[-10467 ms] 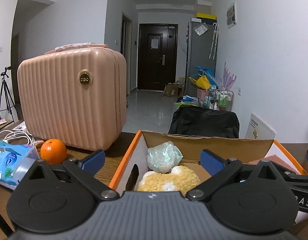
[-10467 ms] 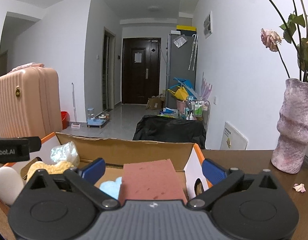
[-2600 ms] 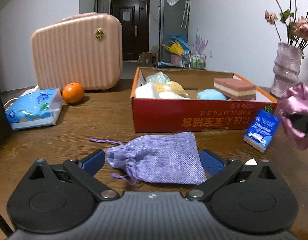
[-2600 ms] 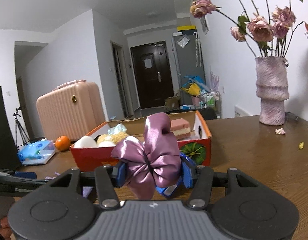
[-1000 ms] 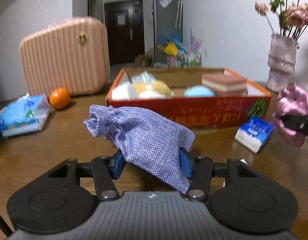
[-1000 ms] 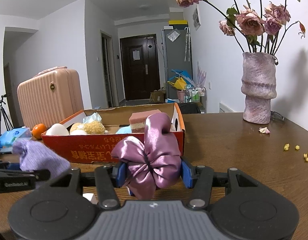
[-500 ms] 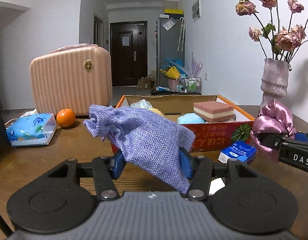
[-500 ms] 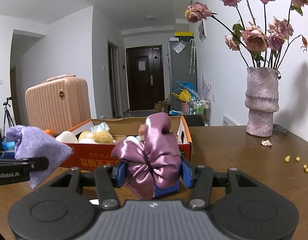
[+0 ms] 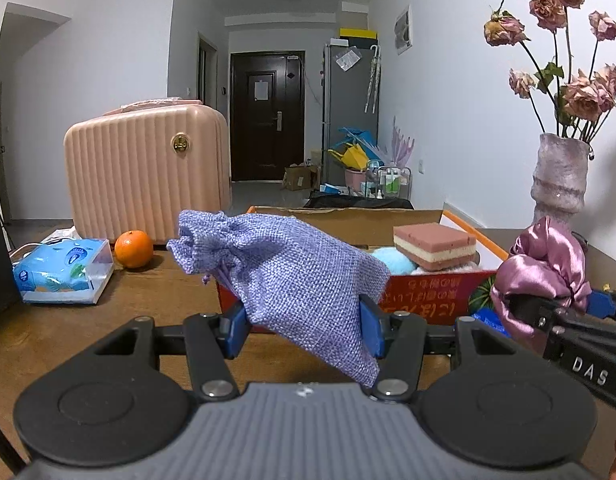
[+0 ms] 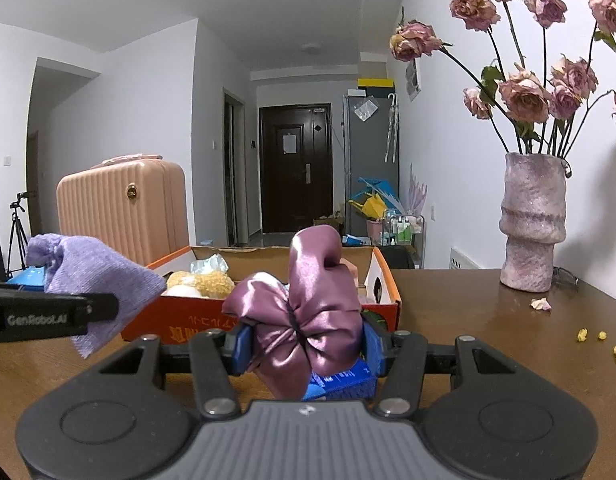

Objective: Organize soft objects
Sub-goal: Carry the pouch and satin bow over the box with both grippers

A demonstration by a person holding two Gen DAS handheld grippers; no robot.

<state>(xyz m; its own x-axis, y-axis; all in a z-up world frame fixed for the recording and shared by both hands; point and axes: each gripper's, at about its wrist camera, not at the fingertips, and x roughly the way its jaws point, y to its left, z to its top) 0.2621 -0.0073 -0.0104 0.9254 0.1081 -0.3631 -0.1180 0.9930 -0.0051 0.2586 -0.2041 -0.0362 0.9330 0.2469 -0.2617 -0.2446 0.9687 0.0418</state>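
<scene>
Tabletop (image 9: 67,344): brown wood, being used to carry every item listed below.

Pink ribbed suitcase (image 9: 147,172): being stood upright toward the far left edge of the tabletop.

Cardboard box (image 10: 267,320), orange-red outside: being kept open-topped toward the middle of the tabletop. Inside it, a pink-and-cream layered sponge block (image 9: 434,246) is being shown toward its right end, with a pale blue soft ball (image 9: 392,260) just beside it, and yellow fluffy pieces (image 10: 203,280) and a white rounded item (image 10: 183,291) toward its left end.

Mauve vase (image 10: 534,220) of dried roses: being stood near the far right edge of the tabletop, well apart from the box.

Lilac drawstring pouch (image 9: 291,284): being held off the tabletop, clamped between the blue pads of the left claw (image 9: 303,330), in front of the box's near wall; its gathered mouth is being pointed up and left.

Purple satin scrunchie (image 10: 303,312): being held off the tabletop, pinched between the pads of the right claw (image 10: 305,346), in front of the box's right near corner.

Blue tissue pack (image 9: 63,270): being left lying near the left edge of the tabletop.

Small blue packet (image 10: 344,380): being seen below the scrunchie, just in front of the box.

Orange (image 9: 133,249): being left resting between the tissue pack and the suitcase.

Petal scraps (image 10: 540,304): being left scattered toward the right edge of the tabletop.
</scene>
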